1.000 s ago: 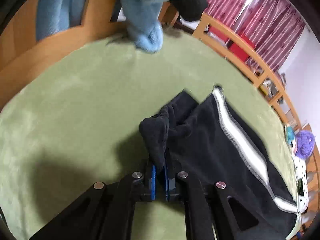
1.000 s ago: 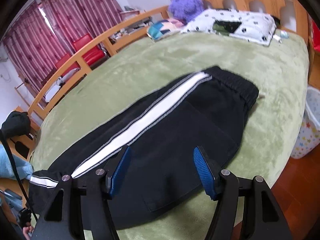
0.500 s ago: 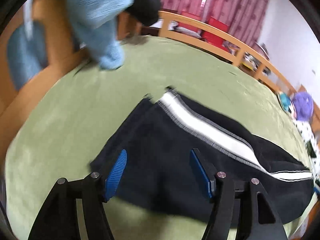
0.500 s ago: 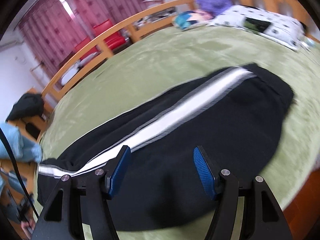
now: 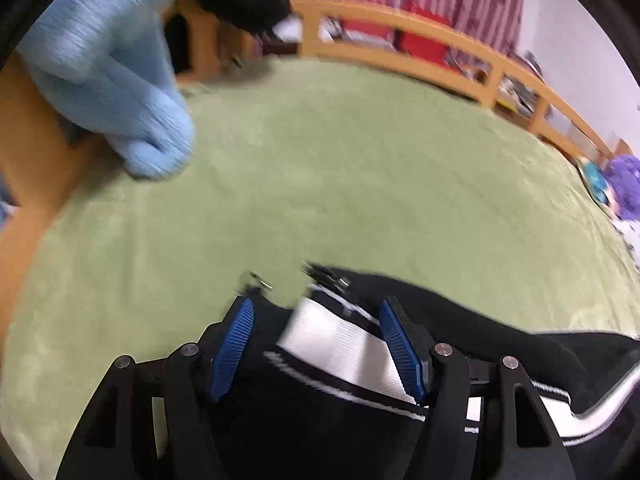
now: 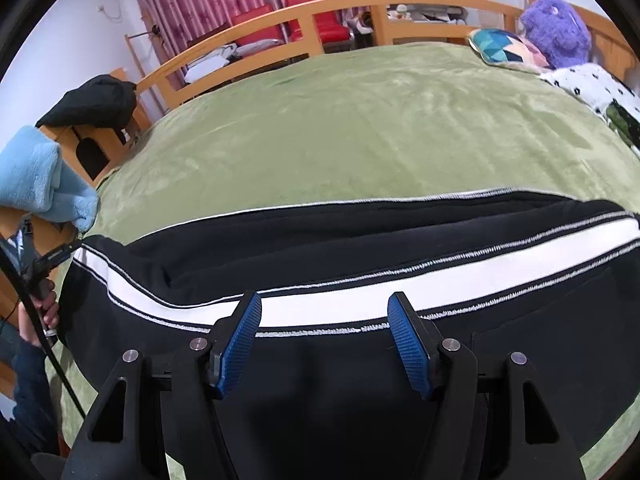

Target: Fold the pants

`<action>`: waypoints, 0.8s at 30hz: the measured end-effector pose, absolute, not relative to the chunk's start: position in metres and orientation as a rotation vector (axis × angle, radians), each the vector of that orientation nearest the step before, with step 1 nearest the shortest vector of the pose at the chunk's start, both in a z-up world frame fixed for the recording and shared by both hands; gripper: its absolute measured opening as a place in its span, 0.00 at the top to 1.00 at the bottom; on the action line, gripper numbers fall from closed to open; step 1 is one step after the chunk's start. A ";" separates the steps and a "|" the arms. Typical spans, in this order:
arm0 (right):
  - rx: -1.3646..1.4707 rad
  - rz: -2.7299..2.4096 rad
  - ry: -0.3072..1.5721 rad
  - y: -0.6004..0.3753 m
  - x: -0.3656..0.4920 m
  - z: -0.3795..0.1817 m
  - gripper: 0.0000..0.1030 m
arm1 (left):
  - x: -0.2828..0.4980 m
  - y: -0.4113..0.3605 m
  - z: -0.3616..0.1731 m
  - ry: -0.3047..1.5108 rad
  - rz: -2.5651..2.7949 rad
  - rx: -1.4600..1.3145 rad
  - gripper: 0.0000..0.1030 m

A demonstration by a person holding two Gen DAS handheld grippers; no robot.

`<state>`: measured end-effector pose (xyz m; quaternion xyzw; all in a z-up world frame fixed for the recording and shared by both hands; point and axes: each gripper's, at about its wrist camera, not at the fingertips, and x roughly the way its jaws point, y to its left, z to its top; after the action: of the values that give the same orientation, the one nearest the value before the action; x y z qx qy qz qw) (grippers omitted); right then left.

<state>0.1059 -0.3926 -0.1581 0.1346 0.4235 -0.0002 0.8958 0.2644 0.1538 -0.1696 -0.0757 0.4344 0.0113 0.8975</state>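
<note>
both claws open – pants beneath

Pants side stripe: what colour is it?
White, edged with pale stitching, on the black pants; the stripe shows best in the right wrist view.

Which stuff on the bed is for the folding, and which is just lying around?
For the folding:
pants
left gripper, open
right gripper, open

Just lying around:
blue towel
purple plush
cushion
spotted pillow
black garment
</note>
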 end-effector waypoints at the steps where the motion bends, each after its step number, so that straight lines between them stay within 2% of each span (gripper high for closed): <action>1: 0.291 -0.008 0.878 -0.397 0.105 -0.159 0.37 | 0.267 0.152 -0.175 0.919 0.006 -0.170 0.40; 3: 0.309 -0.019 0.874 -0.401 0.104 -0.160 0.37 | 0.264 0.148 -0.180 0.917 -0.038 -0.188 0.83; 4: 0.316 -0.023 0.873 -0.402 0.104 -0.160 0.37 | 0.261 0.146 -0.180 0.914 -0.108 -0.204 0.90; 7: 0.335 -0.040 0.865 -0.404 0.103 -0.158 0.37 | 0.235 0.148 -0.152 0.799 -0.060 -0.155 0.90; 9: 0.342 -0.053 0.852 -0.406 0.100 -0.154 0.37 | 0.218 0.174 -0.125 0.705 -0.056 -0.267 0.90; 12: 0.356 -0.067 0.824 -0.412 0.094 -0.148 0.37 | 0.213 0.206 -0.109 0.685 -0.021 -0.372 0.89; 15: 0.361 -0.057 0.831 -0.413 0.097 -0.149 0.37 | 0.223 0.199 -0.132 0.784 0.051 -0.325 0.80; 17: 0.344 -0.044 0.848 -0.409 0.102 -0.151 0.37 | 0.231 0.192 -0.145 0.867 0.122 -0.258 0.59; 19: 0.303 -0.033 0.867 -0.404 0.108 -0.154 0.37 | 0.222 0.186 -0.149 0.881 0.153 -0.240 0.48; 20: 0.274 -0.027 0.873 -0.401 0.113 -0.156 0.36 | 0.217 0.185 -0.148 0.867 0.145 -0.245 0.39; 22: 0.224 -0.023 0.880 -0.396 0.124 -0.160 0.26 | 0.203 0.184 -0.146 0.846 0.144 -0.228 0.28; 24: 0.168 -0.008 0.899 -0.390 0.141 -0.165 0.25 | 0.193 0.179 -0.142 0.829 0.145 -0.203 0.28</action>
<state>0.1410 -0.3902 -0.1649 0.0812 0.4338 -0.0037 0.8973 0.1935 0.1793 -0.1420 -0.0985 0.4017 0.0702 0.9077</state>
